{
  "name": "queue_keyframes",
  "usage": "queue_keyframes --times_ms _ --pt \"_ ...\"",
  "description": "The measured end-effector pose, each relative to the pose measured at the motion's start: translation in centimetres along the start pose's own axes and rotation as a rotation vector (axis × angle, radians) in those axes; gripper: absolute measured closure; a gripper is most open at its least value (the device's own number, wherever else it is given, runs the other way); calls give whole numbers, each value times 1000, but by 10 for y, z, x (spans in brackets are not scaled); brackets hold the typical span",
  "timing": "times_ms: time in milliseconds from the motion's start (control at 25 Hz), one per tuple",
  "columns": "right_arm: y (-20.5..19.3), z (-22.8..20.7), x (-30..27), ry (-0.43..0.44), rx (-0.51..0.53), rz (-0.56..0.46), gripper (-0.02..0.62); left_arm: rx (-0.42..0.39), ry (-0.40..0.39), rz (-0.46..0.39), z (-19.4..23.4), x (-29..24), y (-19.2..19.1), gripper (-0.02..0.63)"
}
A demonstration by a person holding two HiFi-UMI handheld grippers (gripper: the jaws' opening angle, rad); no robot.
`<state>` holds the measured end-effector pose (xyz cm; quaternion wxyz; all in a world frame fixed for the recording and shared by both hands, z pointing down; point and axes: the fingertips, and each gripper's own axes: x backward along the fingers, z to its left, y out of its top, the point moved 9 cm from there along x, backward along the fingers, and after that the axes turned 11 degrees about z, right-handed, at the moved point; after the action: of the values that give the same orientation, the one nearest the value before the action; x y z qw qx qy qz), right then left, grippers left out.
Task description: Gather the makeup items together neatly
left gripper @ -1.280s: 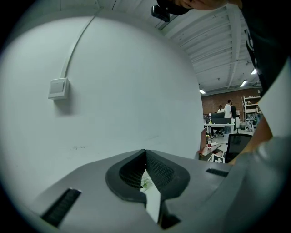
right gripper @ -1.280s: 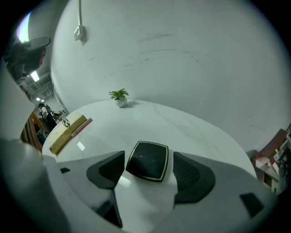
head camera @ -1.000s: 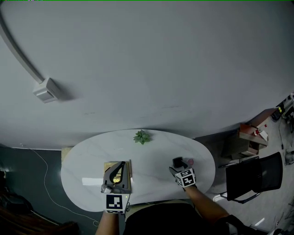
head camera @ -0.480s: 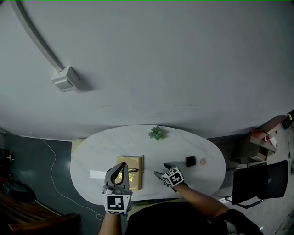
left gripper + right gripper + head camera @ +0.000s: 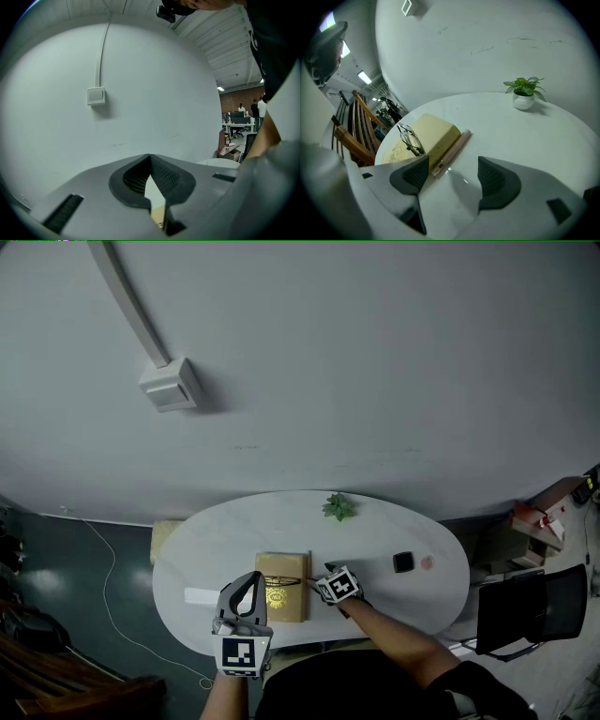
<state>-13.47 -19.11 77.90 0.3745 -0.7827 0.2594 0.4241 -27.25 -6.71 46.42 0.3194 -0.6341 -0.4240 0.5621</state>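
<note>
While your left gripper (image 5: 150,158) hangs over the near part of the tabletop (image 5: 375,531) with its fingers (image 5: 165,177) clenched tip to tip on nothing, your right gripper (image 5: 452,172) sits low over the white surface with its fingers (image 5: 412,174) released and spread apart, empty. Just ahead of those open fingers lies a slim rose-gold makeup stick (image 5: 451,151), flat on the tabletop and running right along the side of a pale yellow box (image 5: 429,133). Its near end comes close to one finger. A pair of glasses (image 5: 409,139) rests on top of the box. In the head view, a black compact (image 5: 403,562) and a small pink round item (image 5: 427,563) lie just beside each other toward your right end of the tabletop, well apart from the box. A small potted plant (image 5: 338,507) stands near the far edge, and a flat white item (image 5: 202,596) lies to the left of the box.
</note>
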Motion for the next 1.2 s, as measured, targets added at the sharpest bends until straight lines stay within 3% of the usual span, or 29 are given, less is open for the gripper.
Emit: queue_keyframes --times_ms 160,480,640,720,920,1200 --pt "-6 -1 -13 -98 6 42 281 -16 -34 25 8 5 -6 584" --pt "-9 0 -12 -191 -3 48 281 -29 -94 19 23 3 -13 584" --pt "-11 0 -4 -160 -91 -25 281 -49 -121 14 25 4 -15 584" --pt "-10 4 -7 -157 -87 -18 281 -50 -136 9 26 4 -18 584" --pt "-9 15 -17 -205 -59 11 281 -71 -165 17 28 8 -23 584" --pt "-11 12 -5 -300 -106 54 281 -100 -181 20 36 12 -27 584"
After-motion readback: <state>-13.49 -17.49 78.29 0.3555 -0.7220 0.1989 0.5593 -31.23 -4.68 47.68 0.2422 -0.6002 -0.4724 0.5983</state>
